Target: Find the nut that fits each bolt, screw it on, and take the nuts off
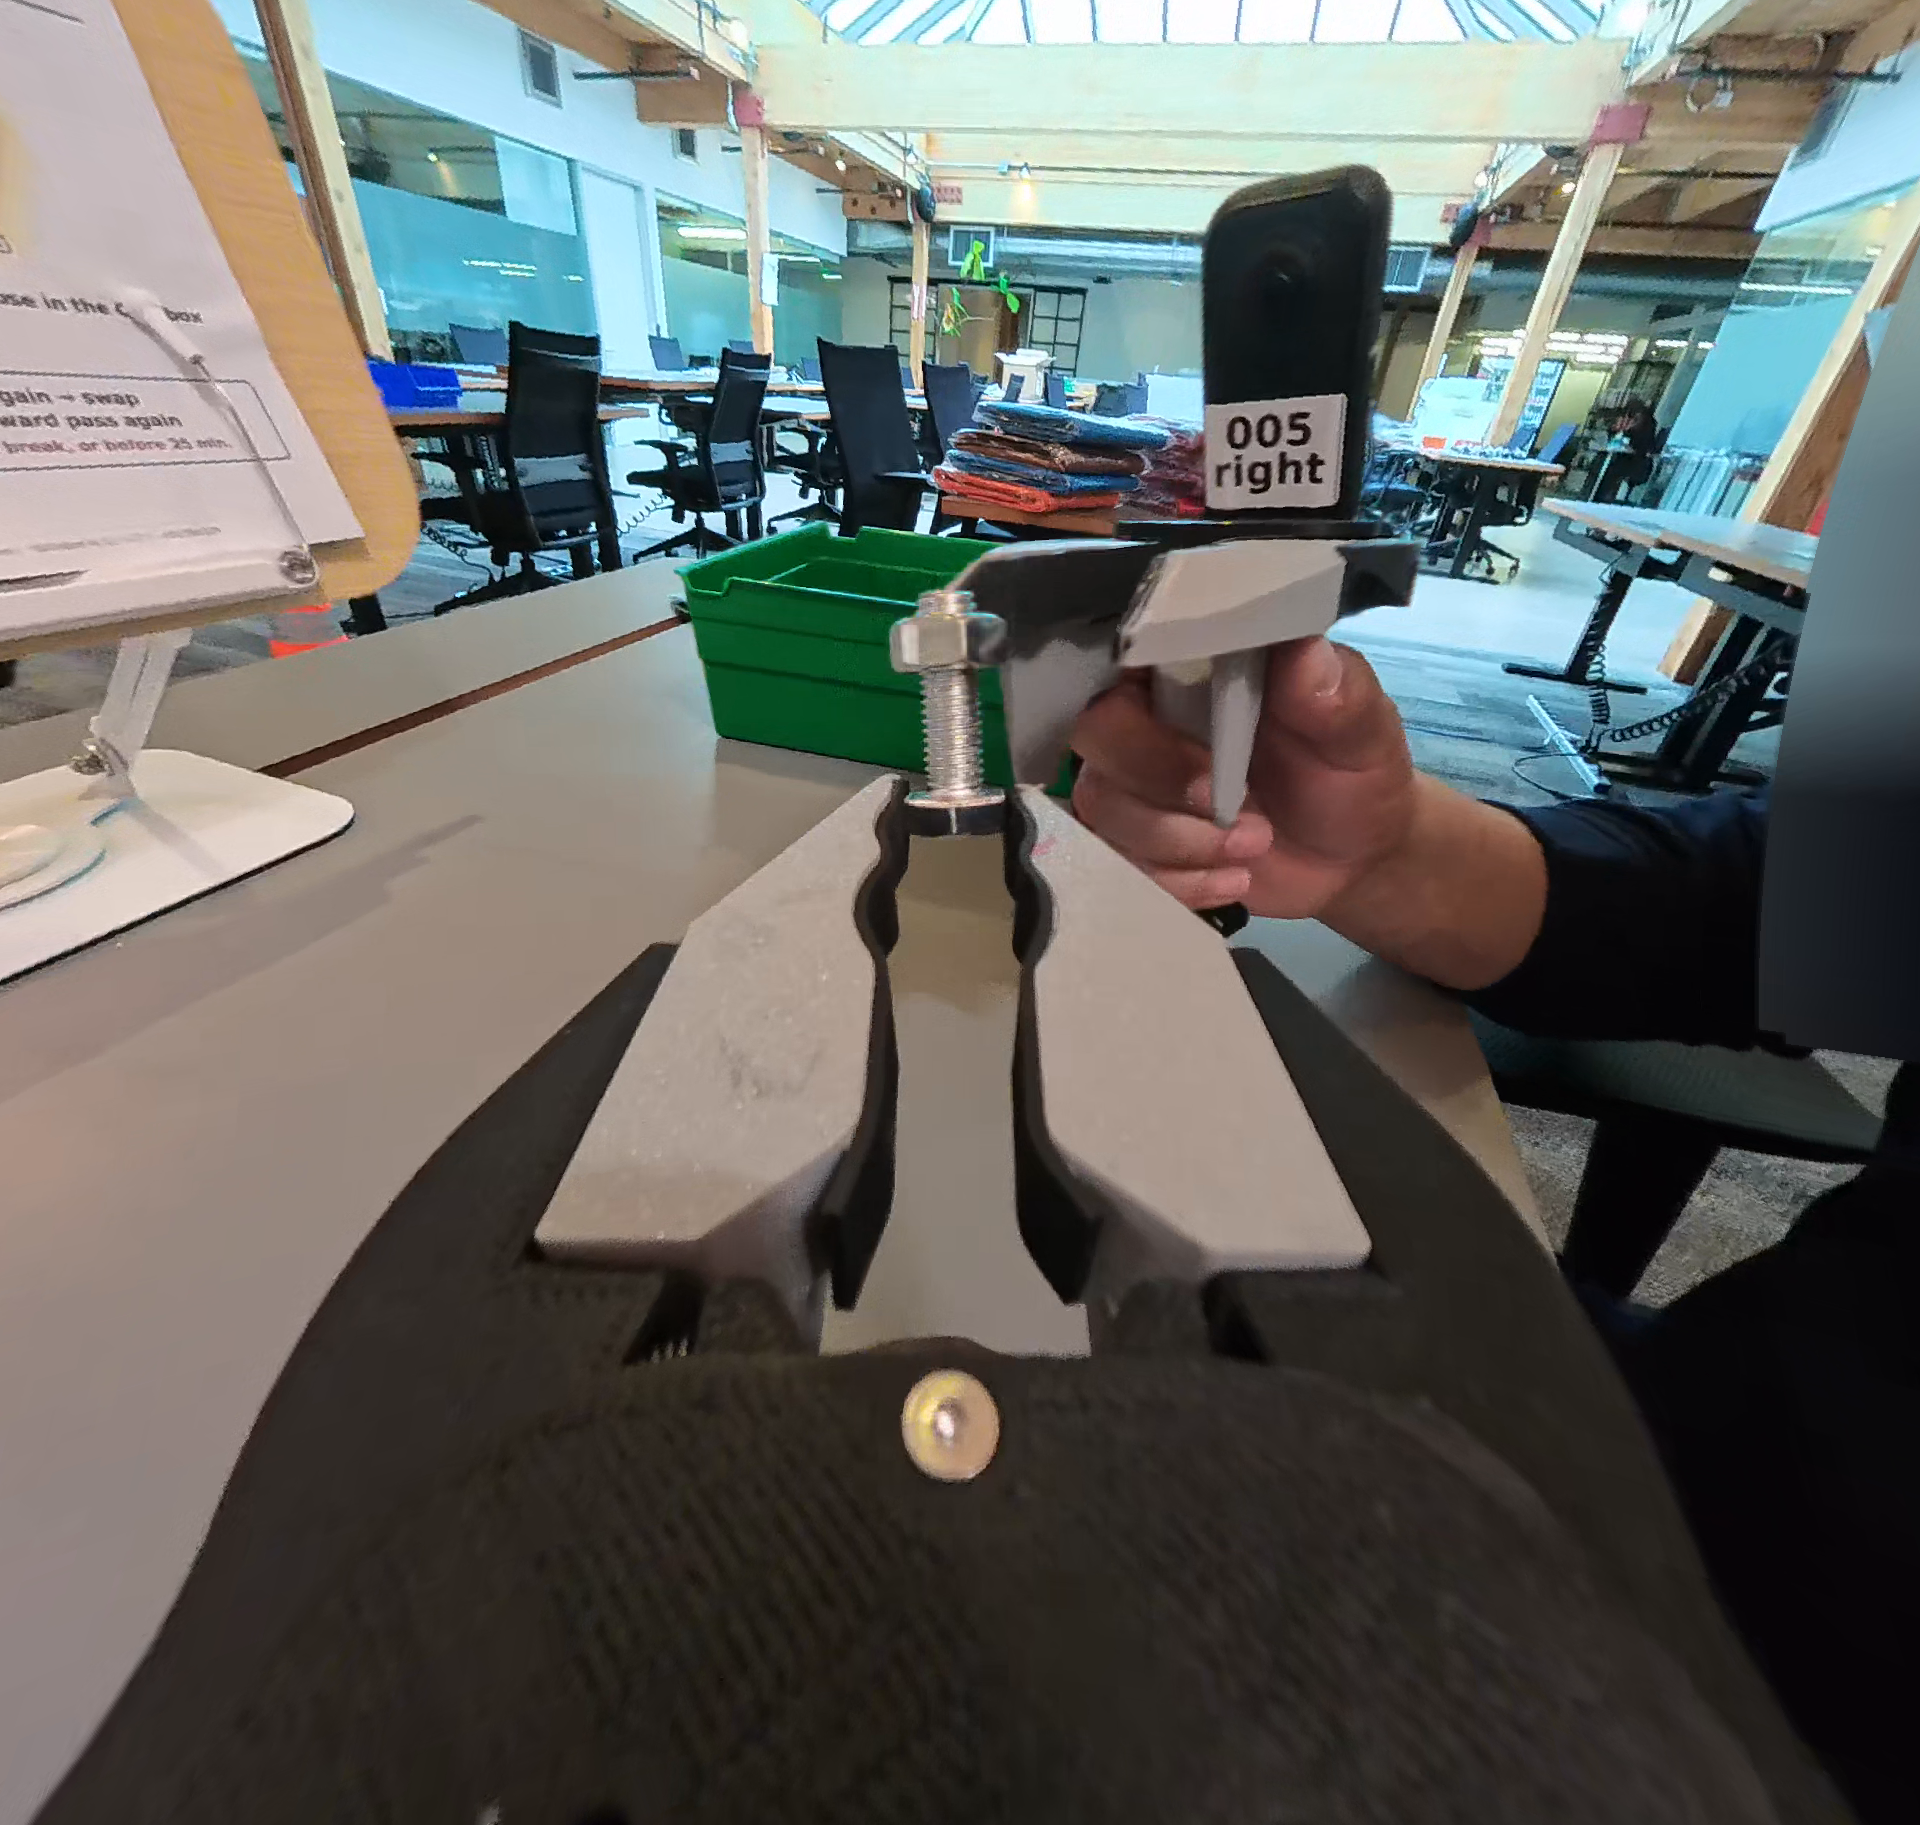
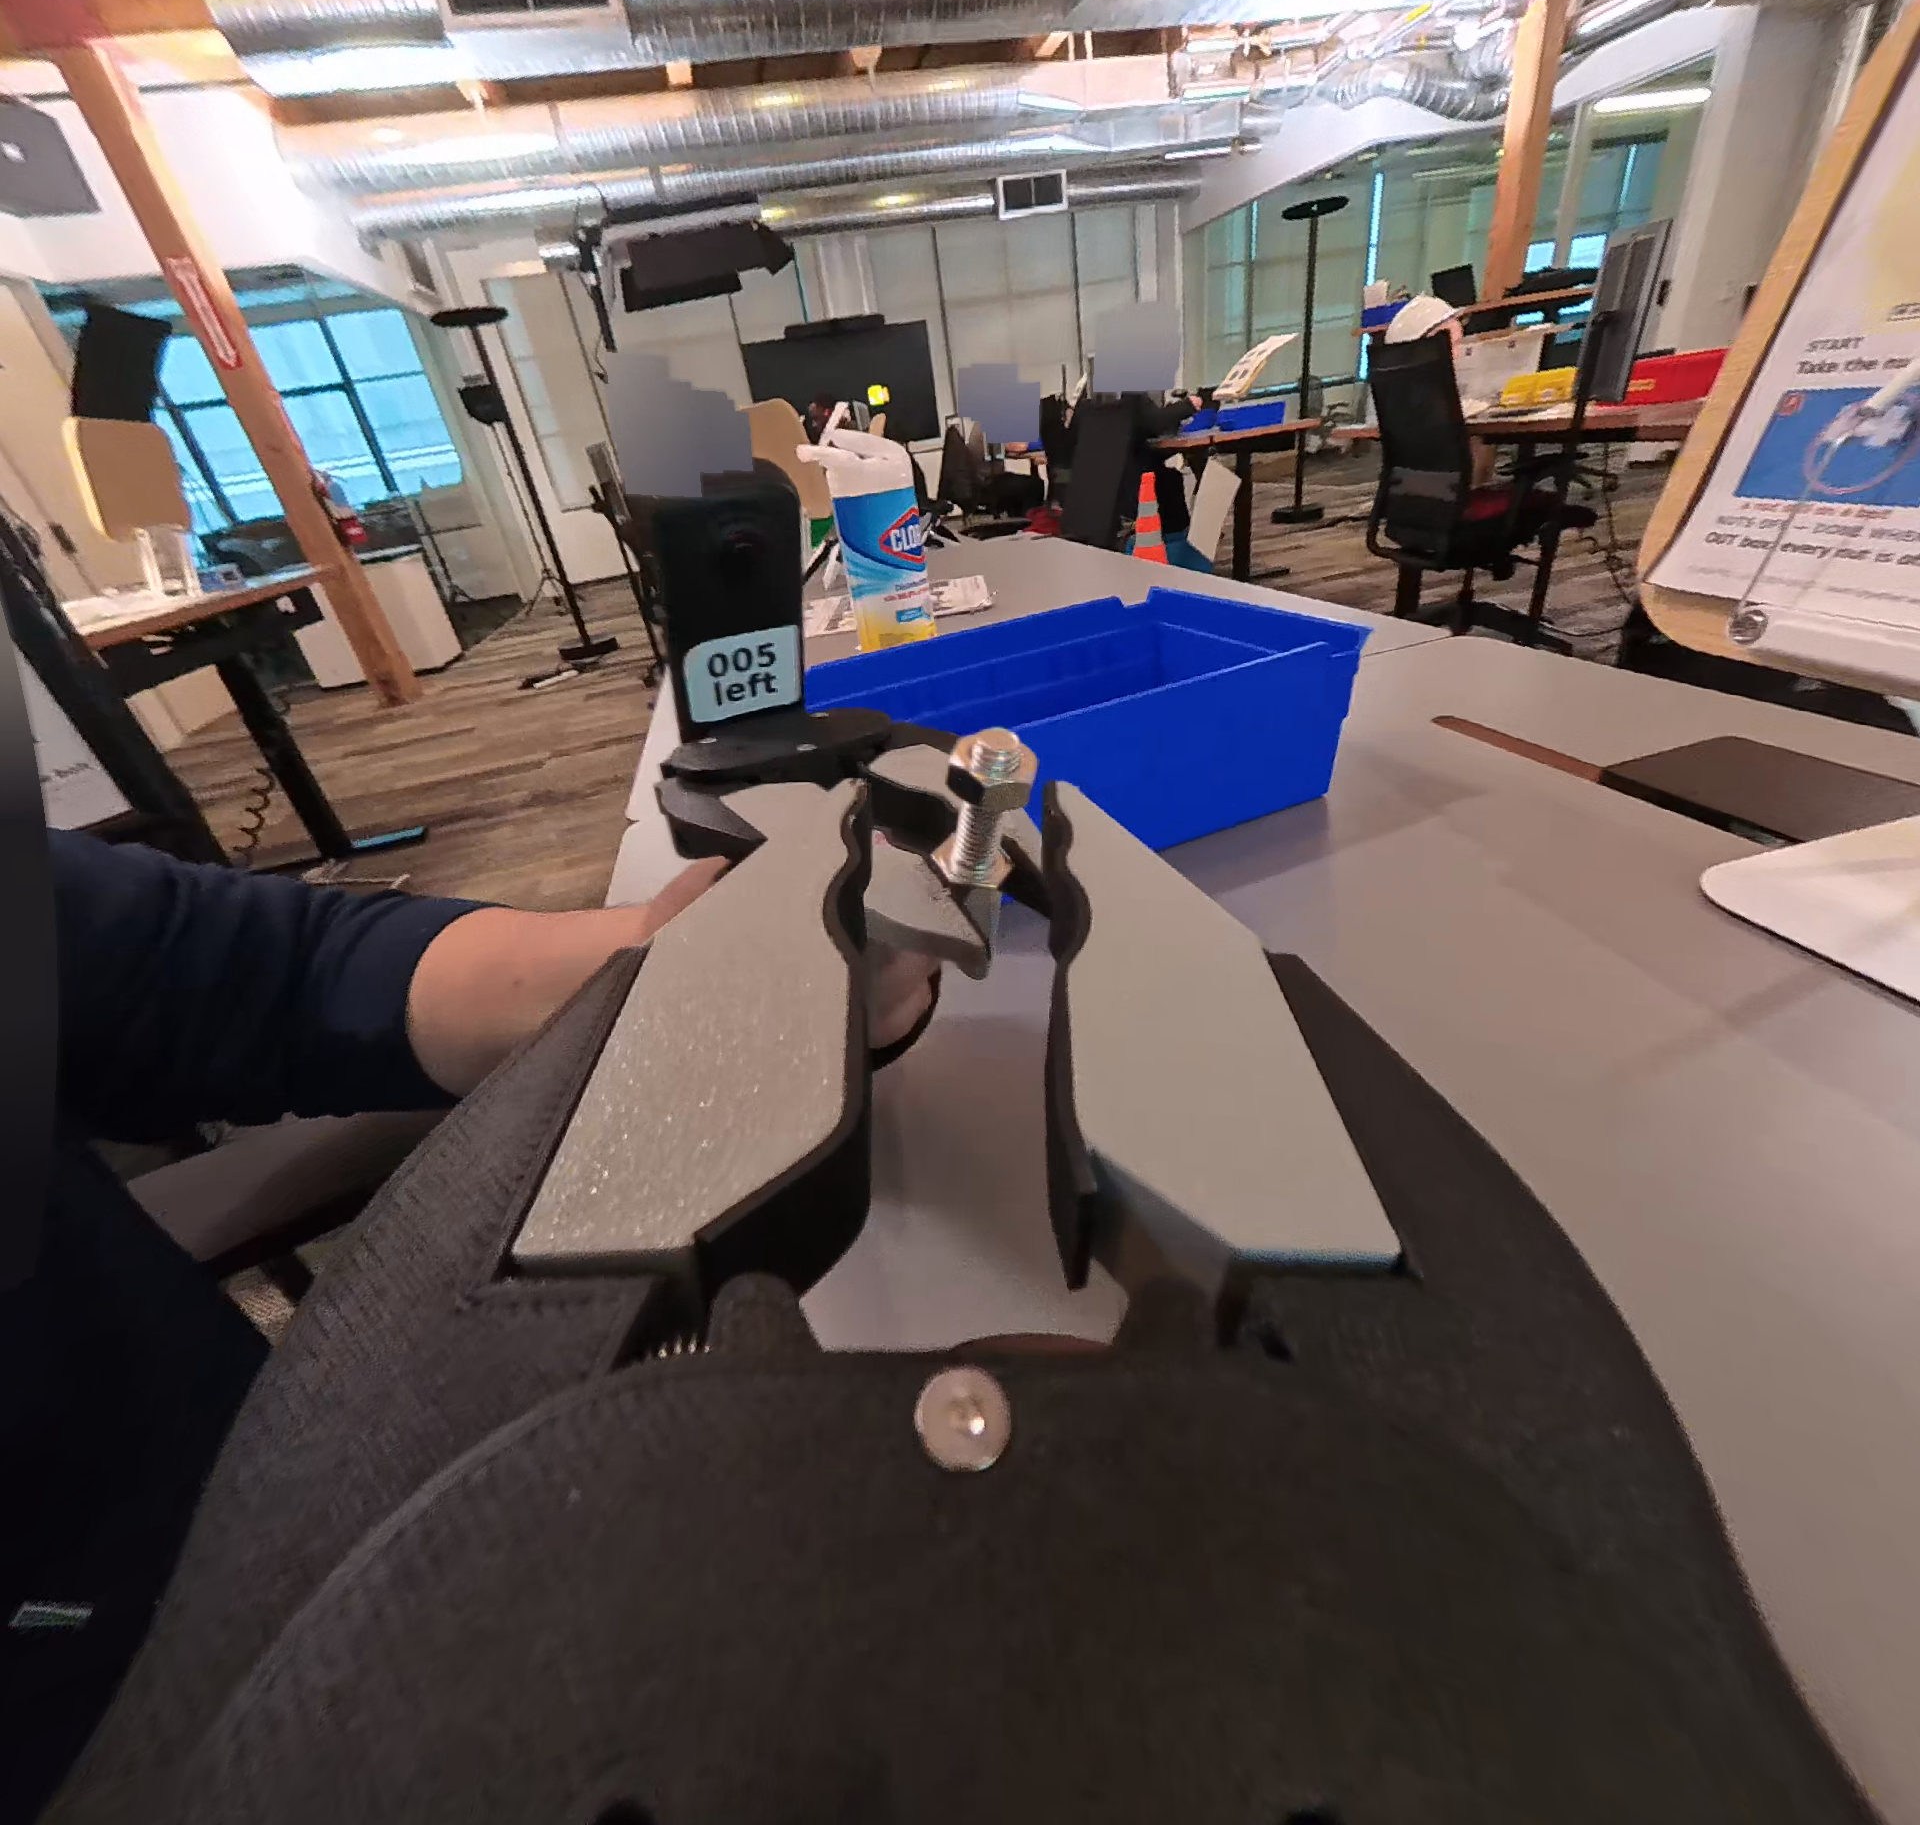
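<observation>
My left gripper (image 1: 954, 811) is shut on the hex head of a silver bolt (image 1: 951, 726) and holds it upright above the grey table (image 1: 416, 944). A silver nut (image 1: 940, 637) sits near the top of the thread. My right gripper (image 2: 956, 807) is open. Its fingertips stand on either side of the nut (image 2: 992, 788), and a gap shows between the left pad (image 2: 847, 840) and the nut. In the left wrist view the right gripper (image 1: 1023, 612) comes in from the right, level with the nut. The left gripper (image 2: 935, 902) also shows in the right wrist view, under the bolt (image 2: 975, 838).
A green bin (image 1: 790, 663) stands on the table behind the bolt. A blue bin (image 2: 1143, 736) stands past the right gripper. A document stand (image 1: 156, 321) with its white base is at the table's left, and it shows at the right in the right wrist view (image 2: 1818, 425). A wipes canister (image 2: 878, 549) stands farther back. Both grippers' tips are close together, under 4 cm apart.
</observation>
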Tool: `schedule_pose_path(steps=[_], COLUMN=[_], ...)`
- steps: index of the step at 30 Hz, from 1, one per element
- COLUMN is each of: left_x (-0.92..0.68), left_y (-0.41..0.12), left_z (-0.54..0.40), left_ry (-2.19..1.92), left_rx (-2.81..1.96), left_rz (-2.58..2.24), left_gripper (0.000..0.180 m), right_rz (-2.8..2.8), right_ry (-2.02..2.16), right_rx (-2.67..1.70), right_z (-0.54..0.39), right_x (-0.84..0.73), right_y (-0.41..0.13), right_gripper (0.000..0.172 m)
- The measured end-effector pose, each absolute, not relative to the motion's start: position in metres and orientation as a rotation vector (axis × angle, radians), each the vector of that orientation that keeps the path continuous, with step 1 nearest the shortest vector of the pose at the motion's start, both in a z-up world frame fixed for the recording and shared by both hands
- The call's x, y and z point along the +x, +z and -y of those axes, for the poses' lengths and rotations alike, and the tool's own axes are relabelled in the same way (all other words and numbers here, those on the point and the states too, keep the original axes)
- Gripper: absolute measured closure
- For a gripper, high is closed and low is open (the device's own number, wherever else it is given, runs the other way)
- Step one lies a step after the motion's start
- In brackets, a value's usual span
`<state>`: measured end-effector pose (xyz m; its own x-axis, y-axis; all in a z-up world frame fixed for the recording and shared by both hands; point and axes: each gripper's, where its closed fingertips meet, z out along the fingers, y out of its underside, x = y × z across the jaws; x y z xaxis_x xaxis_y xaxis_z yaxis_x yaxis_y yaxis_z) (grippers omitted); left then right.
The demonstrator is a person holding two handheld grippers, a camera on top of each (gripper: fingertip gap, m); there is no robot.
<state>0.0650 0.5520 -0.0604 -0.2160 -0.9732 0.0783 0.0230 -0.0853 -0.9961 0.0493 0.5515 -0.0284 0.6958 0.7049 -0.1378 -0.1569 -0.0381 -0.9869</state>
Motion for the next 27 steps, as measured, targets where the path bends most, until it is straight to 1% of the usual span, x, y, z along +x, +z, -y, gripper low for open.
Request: schedule_pose_path(steps=[1,2,6,7,11,15,16,17,18,19,21,27], left_x=[0.066,0.067,0.074,0.073,0.066,0.064,0.066,0.068,0.07,0.072,0.073,0.064], left_y=[-0.061,-0.062,-0.068,-0.067,-0.059,-0.058,-0.06,-0.062,-0.065,-0.067,-0.068,-0.061], left_z=[-0.551,-0.548,-0.533,-0.533,-0.548,-0.552,-0.549,-0.545,-0.54,-0.536,-0.535,-0.554], left_ry=[-1.453,-1.456,-1.422,-1.417,-1.433,-1.442,-1.435,-1.428,-1.42,-1.405,-1.367,-1.388], left_rx=[-1.134,-1.132,-1.102,-1.092,-1.108,-1.122,-1.123,-1.118,-1.107,-1.095,-1.083,-1.125], left_rz=[-1.304,-1.316,-1.387,-1.385,-1.313,-1.299,-1.315,-1.335,-1.359,-1.382,-1.391,-1.309], left_gripper=[0.164,0.164,0.164,0.164,0.164,0.164,0.164,0.164,0.164,0.164,0.164,0.164], right_rz=[0.488,0.483,0.516,0.528,0.507,0.501,0.513,0.514,0.521,0.539,0.557,0.496], right_ry=[0.756,0.767,0.78,0.741,0.674,0.725,0.748,0.764,0.779,0.784,0.734,0.709], right_rx=[-1.451,-1.458,-1.479,-1.478,-1.487,-1.48,-1.479,-1.482,-1.484,-1.49,-1.502,-1.482], right_z=[-0.551,-0.553,-0.559,-0.56,-0.558,-0.553,-0.553,-0.555,-0.557,-0.557,-0.558,-0.553], right_x=[0.046,0.043,0.022,0.022,0.042,0.045,0.039,0.032,0.025,0.018,0.018,0.047], right_y=[-0.028,-0.029,-0.029,-0.029,-0.029,-0.03,-0.03,-0.03,-0.03,-0.03,-0.032,-0.028], right_gripper=[0.144,0.138,0.128,0.131,0.133,0.139,0.139,0.131,0.128,0.127,0.132,0.139])
